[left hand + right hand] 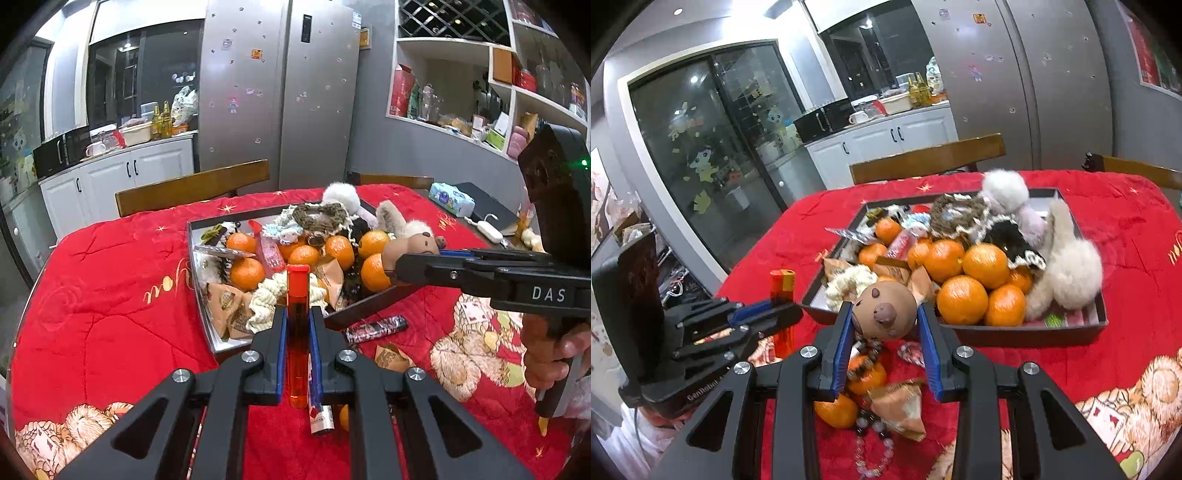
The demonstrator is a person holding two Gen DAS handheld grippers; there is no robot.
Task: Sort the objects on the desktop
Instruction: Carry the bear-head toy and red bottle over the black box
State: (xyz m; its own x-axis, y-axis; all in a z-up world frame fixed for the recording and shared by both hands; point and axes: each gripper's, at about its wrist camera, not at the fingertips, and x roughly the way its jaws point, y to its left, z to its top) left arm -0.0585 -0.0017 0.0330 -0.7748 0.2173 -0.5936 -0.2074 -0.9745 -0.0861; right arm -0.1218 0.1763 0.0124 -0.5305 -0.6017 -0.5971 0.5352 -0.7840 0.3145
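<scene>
My left gripper (pixel 298 314) is shut on an orange translucent lighter (pixel 297 288), held upright above the red tablecloth just in front of the tray. In the right wrist view the same left gripper (pixel 775 314) and lighter (pixel 783 291) show at the left. My right gripper (pixel 884 308) is shut on a brown capybara toy (pixel 882 314), near the tray's front rim. From the left wrist view the toy (pixel 413 245) sits in the right gripper (pixel 397 269) over the tray's right side. The dark tray (pixel 997 332) holds several oranges (pixel 962 299), knitted scrunchies, plush pieces and snack packets.
On the red cloth before the tray lie a dark patterned lighter (pixel 375 328), a silver-ended lighter (pixel 321 417), snack packets (pixel 901 406), two oranges (pixel 866 373) and a bead bracelet (pixel 871 443). A tissue pack (pixel 452 199) lies far right. Wooden chairs (pixel 192 186) stand behind the table.
</scene>
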